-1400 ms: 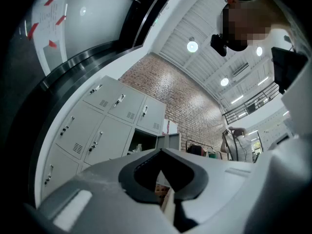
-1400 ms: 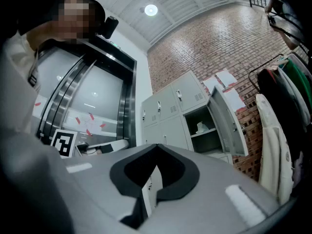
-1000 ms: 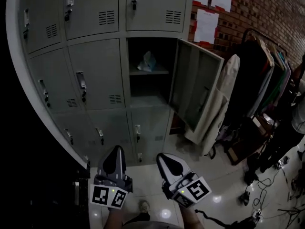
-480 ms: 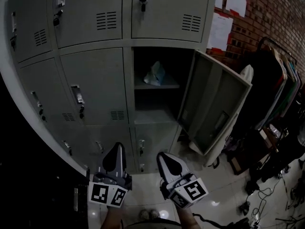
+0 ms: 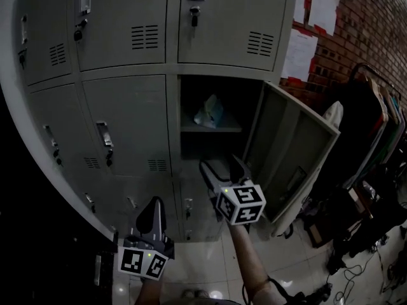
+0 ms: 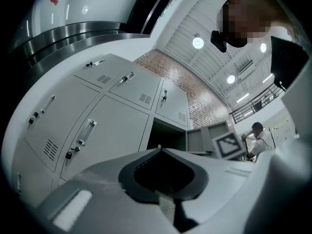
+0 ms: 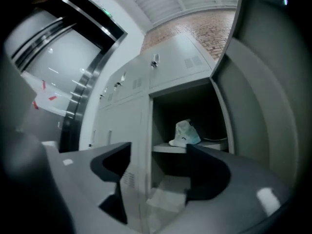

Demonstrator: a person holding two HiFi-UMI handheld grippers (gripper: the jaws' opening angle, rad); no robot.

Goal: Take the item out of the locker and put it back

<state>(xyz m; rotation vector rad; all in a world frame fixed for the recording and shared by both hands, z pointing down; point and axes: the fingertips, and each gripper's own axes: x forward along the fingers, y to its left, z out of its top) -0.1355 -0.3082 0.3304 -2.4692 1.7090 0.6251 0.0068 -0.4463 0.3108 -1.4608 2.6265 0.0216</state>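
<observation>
The crumpled pale bag (image 5: 208, 112) sits on the shelf (image 5: 210, 129) inside the open locker compartment (image 5: 191, 88). It is towards the middle of the shelf and touches neither gripper. The compartment's door (image 5: 299, 148) is swung out to the right, so the opening faces the person.

The right gripper (image 5: 224, 165) is held up in front of the lower half of that compartment, below the shelf edge and well short of the bag. Its jaws are opening and stand apart with nothing gripped. In the right gripper view the locker's front post and the compartment floor show in the gap, and the bag (image 7: 185, 133) lies above and beyond the right-hand jaw.

The left gripper (image 5: 155, 201) hangs low near the bottom row of closed locker doors (image 5: 127, 122). Its jaws are together, tips meeting, and hold nothing.

To the right of the lockers is a brick wall (image 5: 375, 24) with paper sheets (image 5: 300, 54) pinned on it. A clothes rack (image 5: 375, 116) hung with dark garments stands beyond the open door. The left gripper view shows a person (image 6: 255, 131) standing far off in the background.
</observation>
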